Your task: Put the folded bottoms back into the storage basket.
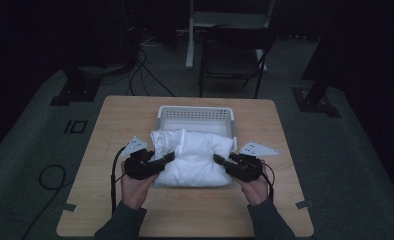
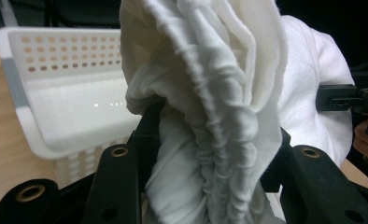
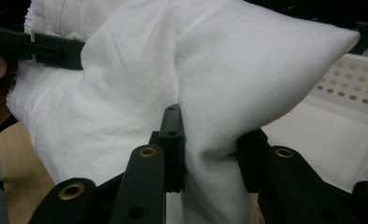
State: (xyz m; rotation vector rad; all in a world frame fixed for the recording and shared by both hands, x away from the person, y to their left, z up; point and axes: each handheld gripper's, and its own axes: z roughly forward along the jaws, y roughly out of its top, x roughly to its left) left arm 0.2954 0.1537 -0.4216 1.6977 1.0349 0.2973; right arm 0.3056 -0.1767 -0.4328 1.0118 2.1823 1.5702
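While the wooden table [image 1: 185, 210] carries the work in the high view, the left gripper [image 1: 166, 160] sits at about nine o'clock of the white cloth bundle [image 1: 192, 157], held in the person's left hand [image 1: 134, 187]. Its jaws are pinched onto a thick gathered fold of the cloth; in the left gripper view the crumpled layers [image 2: 210, 121] are squeezed between the two black jaws and rise above them.

At the middle of the table the white cloth bundle hangs between the two grippers, its far edge overlapping the near rim of the white perforated basket [image 1: 195, 114], which stands at twelve o'clock of the cloth. Whether the bundle's underside touches the table cannot be told.

At three o'clock of the cloth, the right gripper [image 1: 219, 160], in the right hand [image 1: 255, 189], has its jaws drawn narrow on a fold of the same cloth; the right gripper view shows the fabric [image 3: 210, 154] nipped between them, with a corner of cloth jutting toward two o'clock over the basket [image 3: 345, 79].
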